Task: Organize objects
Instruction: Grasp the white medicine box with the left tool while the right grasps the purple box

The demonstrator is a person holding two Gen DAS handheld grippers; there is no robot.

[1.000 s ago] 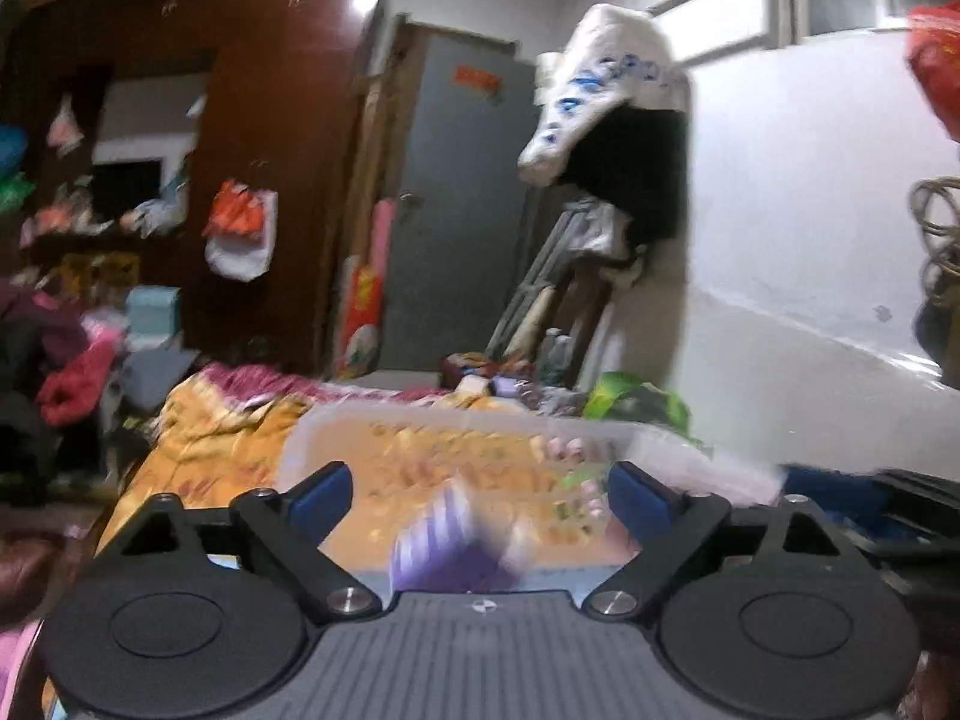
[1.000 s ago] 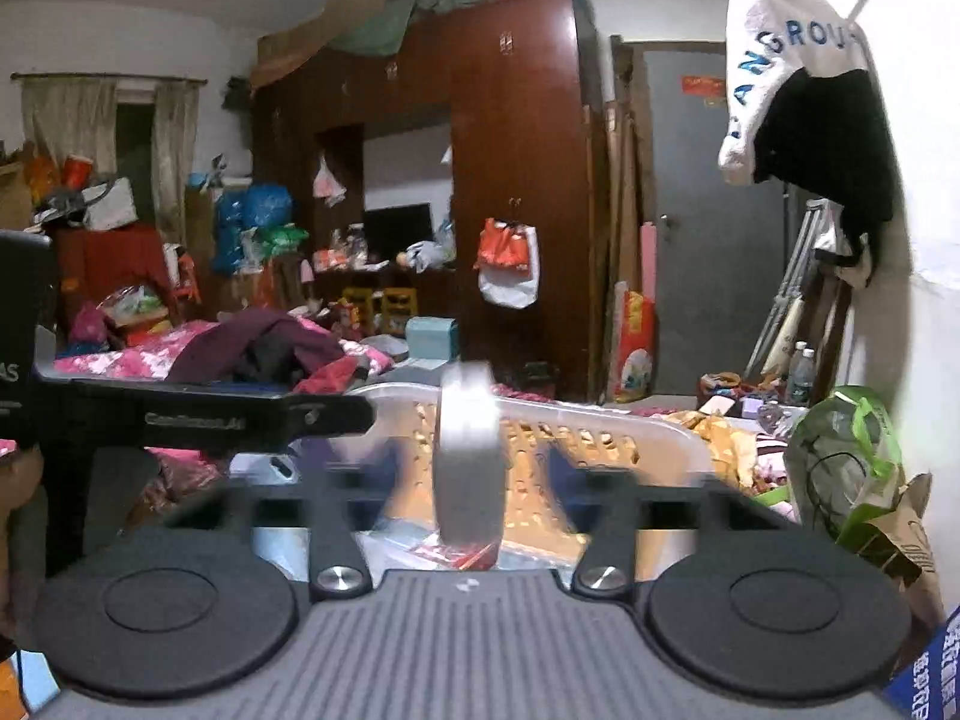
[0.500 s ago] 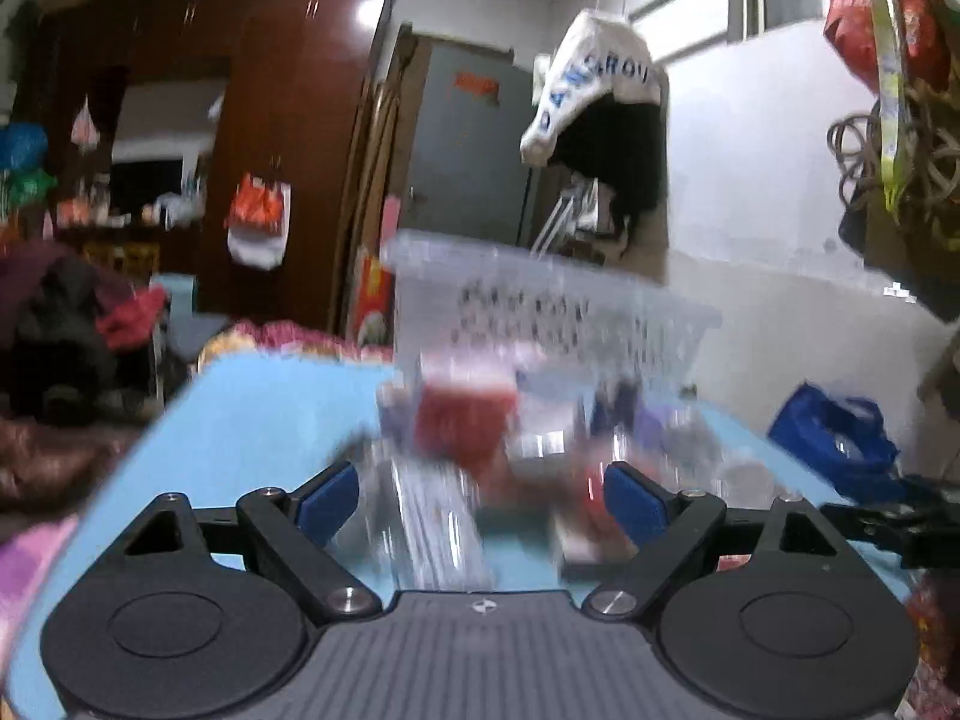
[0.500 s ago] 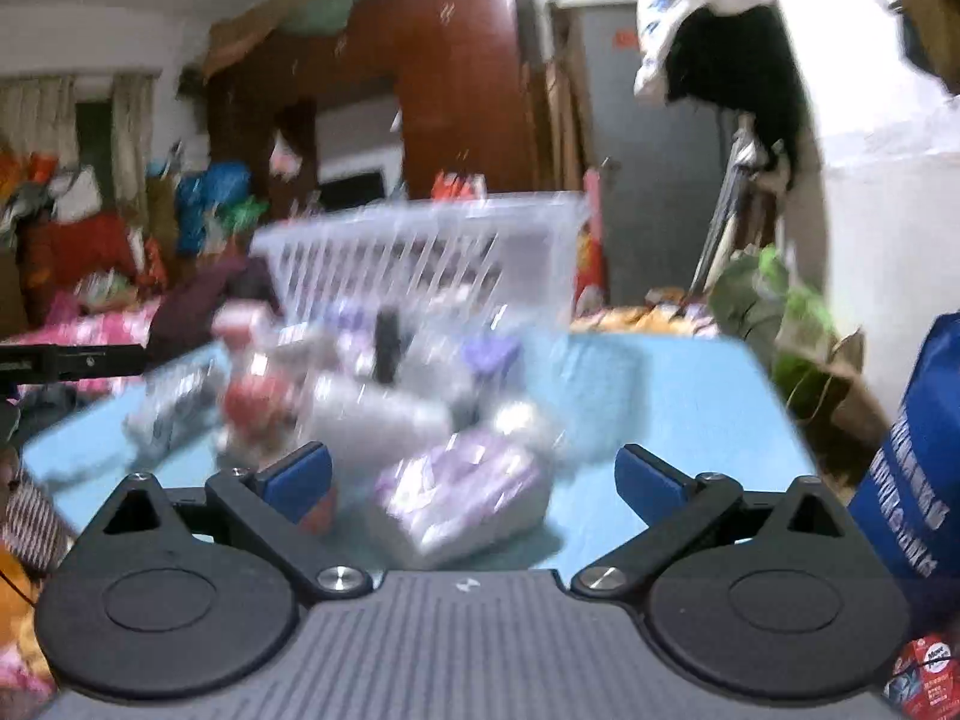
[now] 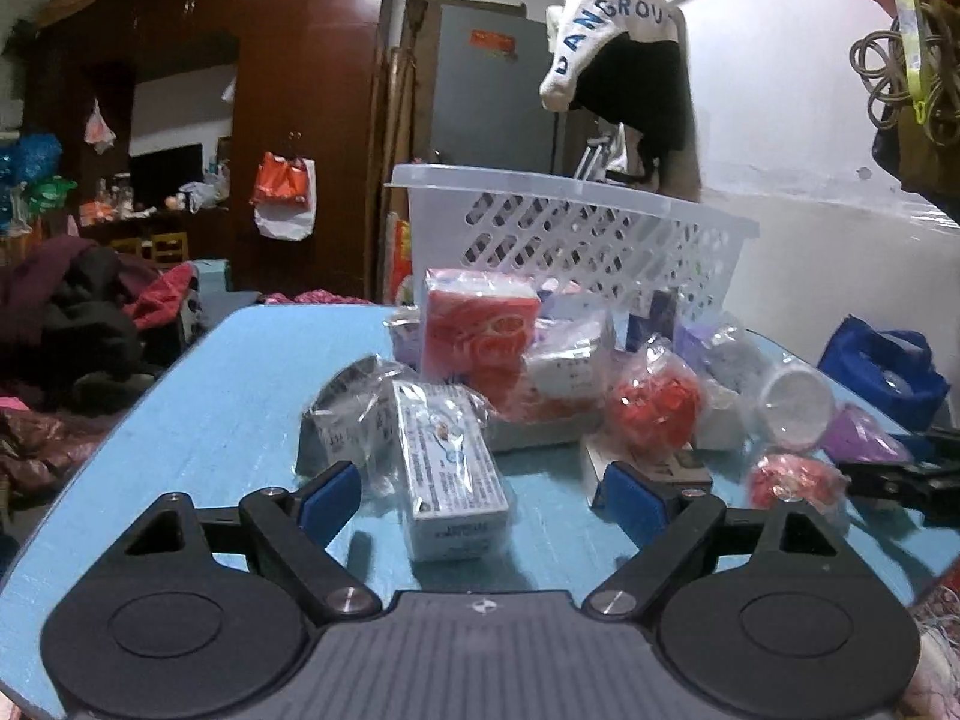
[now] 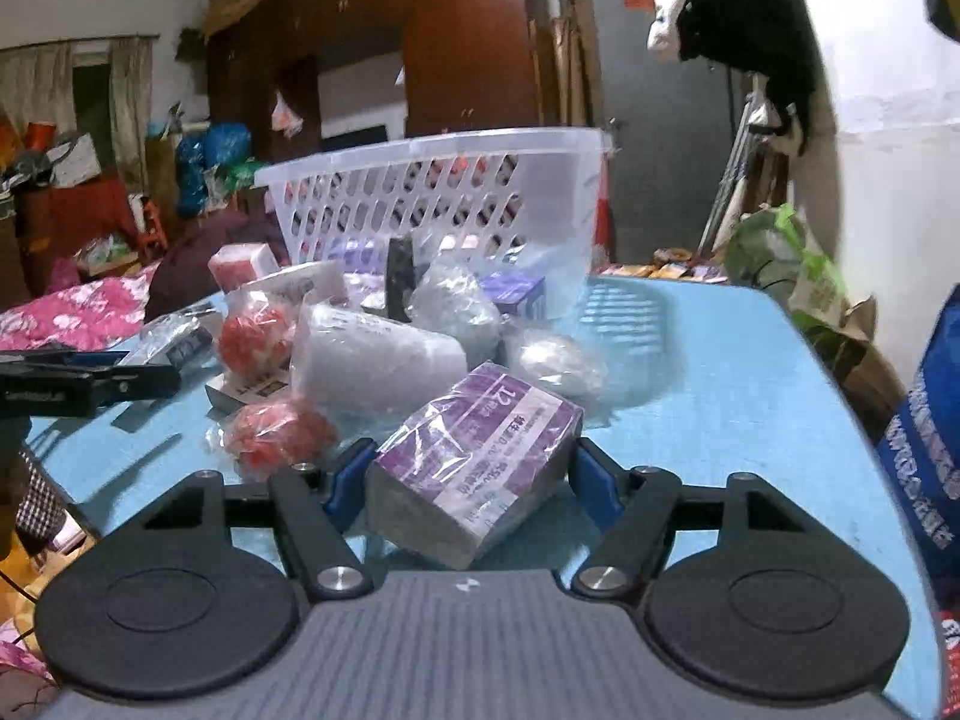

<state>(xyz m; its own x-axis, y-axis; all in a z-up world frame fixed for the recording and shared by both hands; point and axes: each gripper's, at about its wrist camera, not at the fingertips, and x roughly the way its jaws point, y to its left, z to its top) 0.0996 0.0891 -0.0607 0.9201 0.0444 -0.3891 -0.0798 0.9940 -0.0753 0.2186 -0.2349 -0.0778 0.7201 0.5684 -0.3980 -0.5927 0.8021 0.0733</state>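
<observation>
A white plastic basket (image 5: pixel 576 234) stands at the back of the blue table (image 5: pixel 240 396), with a pile of wrapped packages in front of it. My left gripper (image 5: pixel 480 498) is open low over the table, around the near end of a white wrapped box (image 5: pixel 447 468). A red box (image 5: pixel 474 339) and red wrapped balls (image 5: pixel 654 402) lie beyond. My right gripper (image 6: pixel 471 480) has its blue pads close beside a purple wrapped pack (image 6: pixel 480 456) on the table (image 6: pixel 720 372); the pack rests on the table. The basket (image 6: pixel 432 198) shows behind.
A clear cup (image 6: pixel 372 360), grey wrapped lumps (image 6: pixel 552 366) and red balls (image 6: pixel 276 435) lie left of the purple pack. A blue bag (image 6: pixel 930 438) hangs at the table's right edge. The left gripper's side (image 6: pixel 78 384) reaches in from the left. Clothes and cupboards fill the room behind.
Both grippers have dropped from above the basket to table level in front of the pile. The right gripper's fingers have narrowed around the purple pack.
</observation>
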